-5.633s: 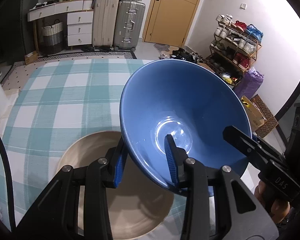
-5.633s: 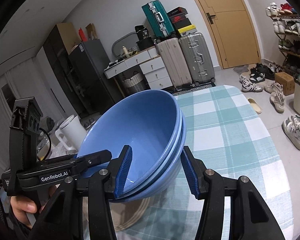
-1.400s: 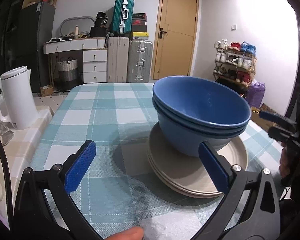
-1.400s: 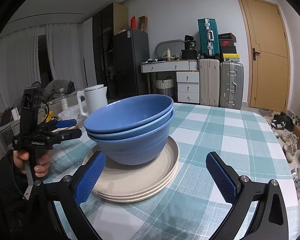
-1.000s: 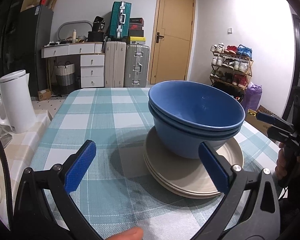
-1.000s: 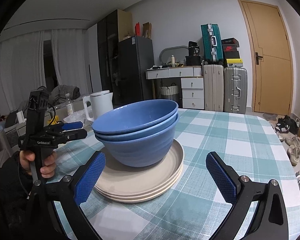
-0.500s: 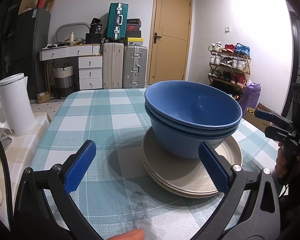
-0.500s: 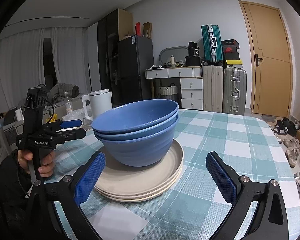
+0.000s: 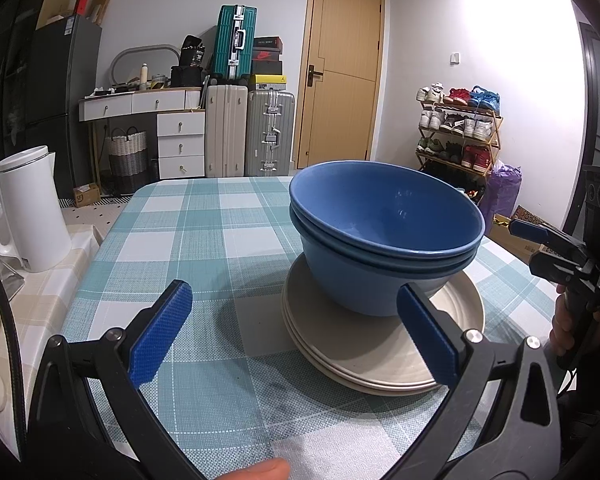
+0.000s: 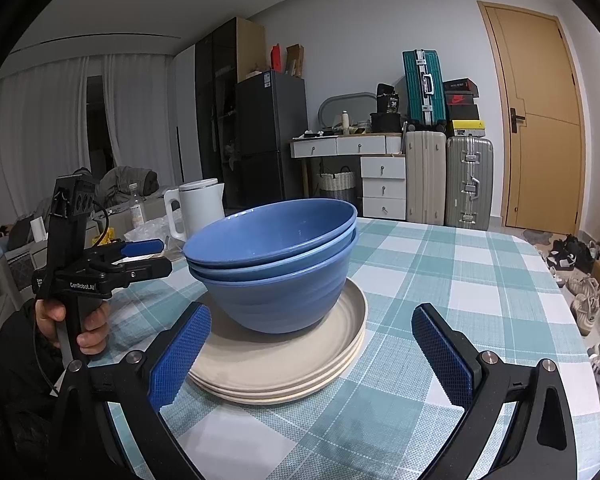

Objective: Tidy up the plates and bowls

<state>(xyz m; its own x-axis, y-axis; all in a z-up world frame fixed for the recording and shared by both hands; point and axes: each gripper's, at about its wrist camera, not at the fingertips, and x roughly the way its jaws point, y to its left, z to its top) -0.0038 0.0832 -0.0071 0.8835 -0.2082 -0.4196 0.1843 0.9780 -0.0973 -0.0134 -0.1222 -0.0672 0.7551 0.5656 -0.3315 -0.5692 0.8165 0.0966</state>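
A nested stack of blue bowls (image 9: 384, 240) (image 10: 276, 264) stands upright on a stack of beige plates (image 9: 384, 352) (image 10: 280, 364) on the checked tablecloth. My left gripper (image 9: 294, 328) is open and empty, held back from the stack on its near left side; it also shows in the right wrist view (image 10: 140, 254). My right gripper (image 10: 312, 358) is open and empty, a little in front of the plates; it also shows at the right edge of the left wrist view (image 9: 540, 240).
A white kettle (image 9: 28, 212) (image 10: 198, 206) stands on a side surface left of the table. The checked table (image 9: 204, 220) extends beyond the stack. Suitcases (image 9: 248, 132), drawers, a door and a shoe rack (image 9: 458, 128) stand behind.
5.6 s ago both grippers held the bowls tilted above the plates. Now the bowls rest on the plates, both grippers are open, and over the last second they drew back slightly.
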